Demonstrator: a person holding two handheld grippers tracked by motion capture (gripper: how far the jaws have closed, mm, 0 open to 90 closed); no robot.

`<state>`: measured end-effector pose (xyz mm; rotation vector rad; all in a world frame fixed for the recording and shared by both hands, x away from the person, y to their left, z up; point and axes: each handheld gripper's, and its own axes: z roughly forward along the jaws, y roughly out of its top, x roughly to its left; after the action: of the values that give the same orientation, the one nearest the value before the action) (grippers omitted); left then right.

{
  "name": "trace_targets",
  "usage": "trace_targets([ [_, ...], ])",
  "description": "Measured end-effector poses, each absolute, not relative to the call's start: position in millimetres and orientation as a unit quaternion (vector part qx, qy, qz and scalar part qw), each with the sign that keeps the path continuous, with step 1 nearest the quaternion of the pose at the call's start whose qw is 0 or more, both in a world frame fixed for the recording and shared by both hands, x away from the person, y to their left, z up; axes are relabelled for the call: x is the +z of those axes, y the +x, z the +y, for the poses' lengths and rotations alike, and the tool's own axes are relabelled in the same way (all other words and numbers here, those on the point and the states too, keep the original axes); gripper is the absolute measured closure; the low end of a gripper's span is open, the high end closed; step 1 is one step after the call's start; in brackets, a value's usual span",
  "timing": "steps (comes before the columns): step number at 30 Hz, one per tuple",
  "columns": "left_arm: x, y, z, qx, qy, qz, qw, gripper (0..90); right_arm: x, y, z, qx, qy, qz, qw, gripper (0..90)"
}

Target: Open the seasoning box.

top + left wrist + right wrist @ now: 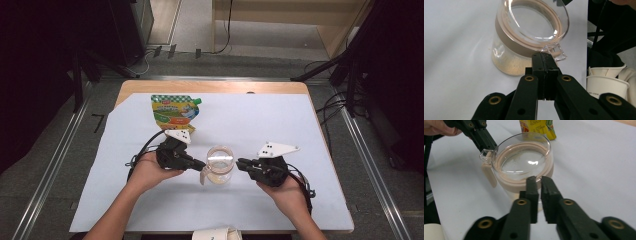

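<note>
A clear jar [220,165] with a beige-ringed lid is seen at mid-table on the white sheet [280,125], between both grippers; the left gripper [543,58] is closed at the lid's clear tab [556,51], the right gripper [538,182] nearly closed at the rim, holding nothing

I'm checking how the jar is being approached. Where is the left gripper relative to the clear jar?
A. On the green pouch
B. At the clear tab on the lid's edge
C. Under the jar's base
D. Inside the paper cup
B: in the left gripper view the left gripper, jaws together, sits at the clear tab on the jar lid's edge.
</note>
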<state>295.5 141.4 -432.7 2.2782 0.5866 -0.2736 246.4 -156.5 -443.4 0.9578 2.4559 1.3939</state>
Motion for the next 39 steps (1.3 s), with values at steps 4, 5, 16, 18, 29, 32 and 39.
trace_targets([
  [4,-435,296,143,-0.114,0.889,0.236,0.376,90.0,-443,245,-153,0.462,0.31,0.827,0.08,90.0],
  [5,-435,296,142,-0.114,0.889,0.237,0.375,90.0,-443,245,-151,0.46,0.312,0.828,0.075,90.0],
  [16,-437,294,140,-0.111,0.889,0.243,0.373,90.0,-451,248,-146,0.443,0.322,0.834,0.075,90.0],
  [18,-437,294,140,-0.111,0.887,0.245,0.375,90.0,-452,249,-147,0.445,0.323,0.832,0.076,90.0],
  [29,-439,290,136,-0.12,0.885,0.245,0.378,90.0,-454,253,-148,0.449,0.341,0.822,0.081,90.0],
  [32,-440,285,128,-0.132,0.885,0.234,0.38,90.0,-454,254,-150,0.448,0.35,0.818,0.087,90.0],
  [39,-441,281,118,-0.143,0.888,0.218,0.38,90.0,-454,260,-153,0.442,0.354,0.82,0.082,90.0],
])
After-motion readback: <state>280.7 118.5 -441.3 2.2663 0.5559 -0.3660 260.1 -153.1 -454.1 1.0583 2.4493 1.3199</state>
